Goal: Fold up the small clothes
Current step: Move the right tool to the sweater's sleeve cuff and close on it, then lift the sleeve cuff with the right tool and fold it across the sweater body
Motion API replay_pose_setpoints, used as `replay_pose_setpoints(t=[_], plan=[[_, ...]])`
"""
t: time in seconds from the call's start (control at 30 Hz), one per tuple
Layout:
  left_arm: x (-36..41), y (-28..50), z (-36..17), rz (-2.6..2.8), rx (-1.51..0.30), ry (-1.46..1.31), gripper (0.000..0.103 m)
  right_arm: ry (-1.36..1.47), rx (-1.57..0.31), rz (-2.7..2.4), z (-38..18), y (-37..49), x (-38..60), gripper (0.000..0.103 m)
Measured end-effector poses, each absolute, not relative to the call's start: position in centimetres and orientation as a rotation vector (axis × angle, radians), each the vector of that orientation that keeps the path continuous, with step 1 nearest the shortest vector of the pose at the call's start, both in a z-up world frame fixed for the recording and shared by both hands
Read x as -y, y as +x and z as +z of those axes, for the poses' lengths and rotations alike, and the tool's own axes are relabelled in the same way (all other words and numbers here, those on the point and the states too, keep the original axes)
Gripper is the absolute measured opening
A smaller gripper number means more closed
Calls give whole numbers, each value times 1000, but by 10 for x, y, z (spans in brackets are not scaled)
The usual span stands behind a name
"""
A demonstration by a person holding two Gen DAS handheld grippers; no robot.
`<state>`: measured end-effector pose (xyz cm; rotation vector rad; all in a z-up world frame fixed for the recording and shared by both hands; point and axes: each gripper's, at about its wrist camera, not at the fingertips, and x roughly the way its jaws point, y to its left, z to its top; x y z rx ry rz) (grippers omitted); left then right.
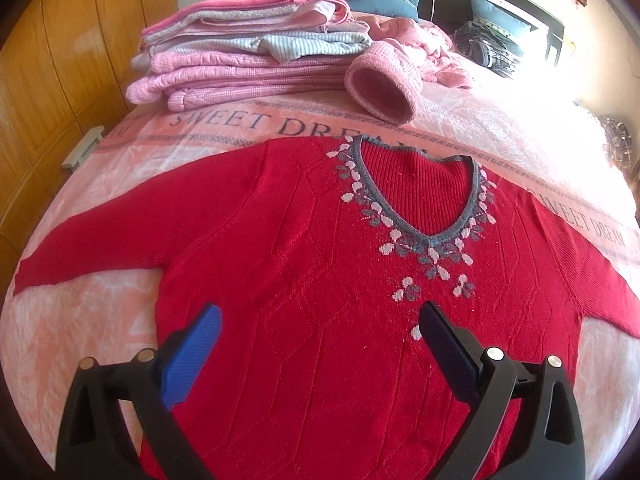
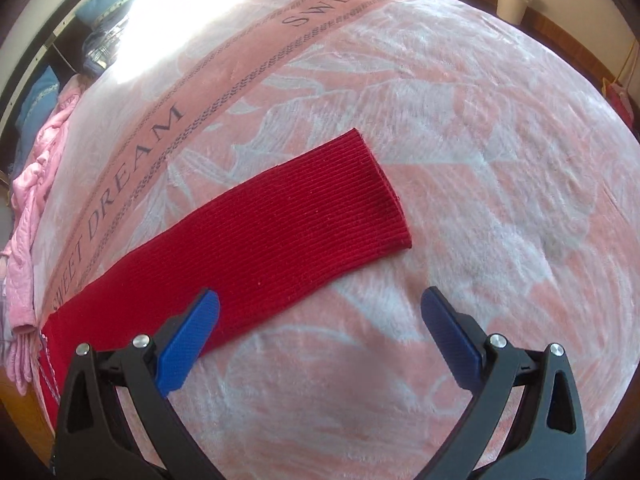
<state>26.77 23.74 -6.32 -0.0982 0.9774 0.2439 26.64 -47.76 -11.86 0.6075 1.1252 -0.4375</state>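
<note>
From the left wrist, the left gripper (image 1: 320, 322) is hovering with blue pads spread wide and empty above the red knitted V-neck sweater (image 1: 304, 264), which is lying flat, front up, on the pink "SWEET DREAM" blanket (image 1: 100, 320). From the right wrist, the right gripper (image 2: 320, 306) is likewise gaping, holding nothing, just beside the sweater's ribbed red sleeve (image 2: 280, 232), which is stretching across the blanket.

The only readable words were on the pink blanket (image 1: 120, 168) covering the bed. A darker pink band (image 1: 224, 126) across it carried "SWEET DREAM" in dark capital letters. From my left wrist camera the phrase showed twice, partly hidden by the red sweater (image 1: 304, 280). From my right wrist camera the band (image 2: 224, 92) read "SWEET DREAM", then "SWEET" again.
</note>
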Motion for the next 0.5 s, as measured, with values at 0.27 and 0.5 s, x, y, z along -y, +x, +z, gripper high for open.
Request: replay_pose_setpoints(t=[0.27, 0.5], plan=[[-220, 267, -84, 223, -1002, -28, 99, 593, -1117, -416, -135, 283, 488, 99], [-213, 267, -87, 216, -1005, -18, 99, 587, -1079, -378, -127, 285, 489, 13]])
